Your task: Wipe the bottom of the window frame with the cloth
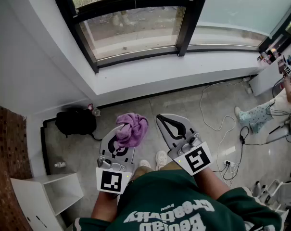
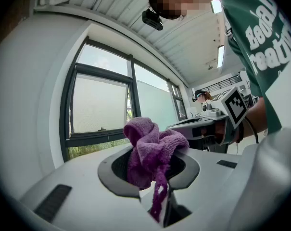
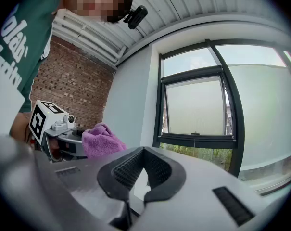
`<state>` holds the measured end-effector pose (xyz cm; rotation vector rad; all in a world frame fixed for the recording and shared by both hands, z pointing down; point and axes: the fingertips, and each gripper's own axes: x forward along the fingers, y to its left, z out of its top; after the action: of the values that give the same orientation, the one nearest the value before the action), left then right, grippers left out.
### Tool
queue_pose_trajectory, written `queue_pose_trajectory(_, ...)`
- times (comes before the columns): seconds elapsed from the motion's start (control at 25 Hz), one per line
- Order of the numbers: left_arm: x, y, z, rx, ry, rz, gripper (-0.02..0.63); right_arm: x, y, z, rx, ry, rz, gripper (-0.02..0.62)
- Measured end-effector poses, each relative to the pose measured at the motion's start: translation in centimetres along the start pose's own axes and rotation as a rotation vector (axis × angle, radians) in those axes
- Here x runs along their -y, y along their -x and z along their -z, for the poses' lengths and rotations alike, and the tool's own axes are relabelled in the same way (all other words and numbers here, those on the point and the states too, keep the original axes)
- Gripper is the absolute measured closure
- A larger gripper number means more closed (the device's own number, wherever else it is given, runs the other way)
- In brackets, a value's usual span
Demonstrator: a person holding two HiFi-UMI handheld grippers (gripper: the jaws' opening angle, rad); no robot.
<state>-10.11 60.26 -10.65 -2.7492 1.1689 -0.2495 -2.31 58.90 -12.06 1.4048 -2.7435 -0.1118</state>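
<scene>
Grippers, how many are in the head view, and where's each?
2. The left gripper is at lower left, shut on the purple cloth; the right gripper is beside it on the right, shut with nothing between its jaws.

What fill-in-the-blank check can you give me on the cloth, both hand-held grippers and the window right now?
The left hand-held gripper is shut on a crumpled ___ terry cloth. The right hand-held gripper, jaws together, holds ___. The terry cloth is ___ yet touching the bottom rail of the black metal window frame. On the grey floor at the person's left lies a ___ bag.
Missing words: purple; nothing; not; black.
</scene>
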Motion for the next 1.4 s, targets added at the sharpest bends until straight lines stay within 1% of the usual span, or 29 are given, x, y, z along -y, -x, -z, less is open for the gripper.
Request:
queue_pose_trajectory(0.16, 0.2, -0.9, -0.1, 0.004, 0.002, -0.005, 0.5, 0.4, -0.1, 0.4, -0.007, 0.011, -0.012, 0.581)
queue_pose_trajectory(0.32, 0.2, -1.5, -0.2, 0.012, 0.024, -0.017, 0.5, 0.8, 0.1, 0.0, 0.03, -0.033, -0.027, 0.581)
queue_pose_trajectory(0.44, 0.5, -2.0, -0.1, 0.012, 0.033, -0.011, 0.5, 1.4, 0.1, 0.1, 0.022, -0.018, -0.03, 0.581)
queue_pose_trajectory(0.56, 0.6, -2.5, 0.0, 0.009, 0.053, -0.027, 0.5, 2.0, 0.2, 0.2, 0.025, -0.016, -0.03, 0.581)
queue_pose_trajectory(0.72, 1.2, -3.2, 0.0, -0.009, 0.049, -0.039, 0.5, 3.0, 0.6, 0.3, 0.025, -0.029, -0.037, 0.581)
queue_pose_trajectory(0.92, 1.9, -4.4, -0.2, -0.008, 0.068, -0.069, 0.5, 4.1, 1.1, 0.5, 0.038, -0.029, -0.065, 0.581)
queue_pose_trajectory(1.2, 3.3, -6.6, -0.7, 0.0, 0.066, -0.088, 0.5, 5.3, 1.8, 0.8, 0.05, -0.028, -0.11, 0.581)
queue_pose_trajectory(1.4, 4.2, -7.9, -0.8, -0.005, 0.074, -0.097, 0.5, 6.7, 2.4, 0.8, 0.058, -0.033, -0.112, 0.581)
